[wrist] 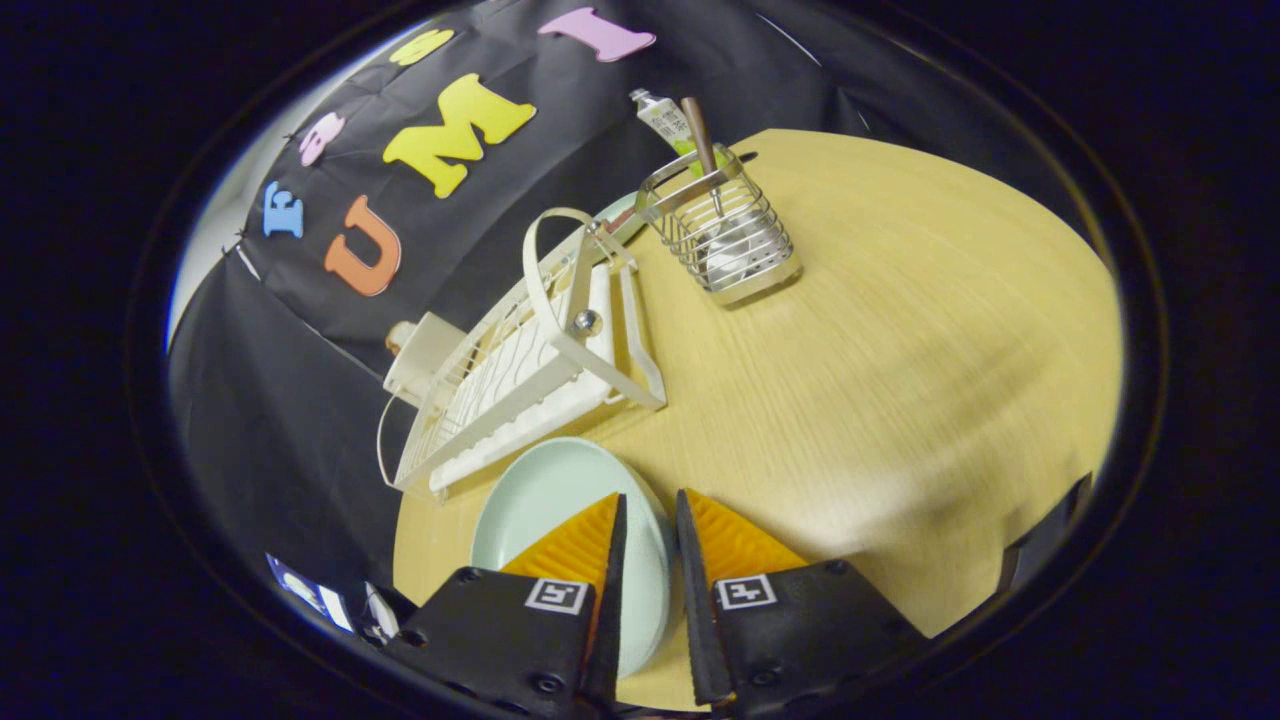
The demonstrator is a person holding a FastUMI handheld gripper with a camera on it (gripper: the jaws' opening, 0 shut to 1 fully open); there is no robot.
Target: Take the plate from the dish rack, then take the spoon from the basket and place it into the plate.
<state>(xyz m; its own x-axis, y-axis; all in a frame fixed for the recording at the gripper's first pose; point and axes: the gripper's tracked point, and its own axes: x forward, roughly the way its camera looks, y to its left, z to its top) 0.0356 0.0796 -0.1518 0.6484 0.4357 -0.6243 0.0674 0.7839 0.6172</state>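
Note:
A pale green plate (pixel 540 500) lies low over the wooden table (pixel 900 350), just in front of the white dish rack (pixel 530 370). Its rim runs into the narrow gap between the fingers of my gripper (pixel 650 495), which is shut on that rim. Beyond the rack stands a wire basket (pixel 740 250). A spoon with a brown handle (pixel 700 135) stands upright in it, its bowl hidden among the wires.
A white and green tube (pixel 660 115) leans in the basket beside the spoon. A pale green edge (pixel 615 212) shows at the rack's far end. A small white box (pixel 425 350) sits behind the rack by the black cloth wall.

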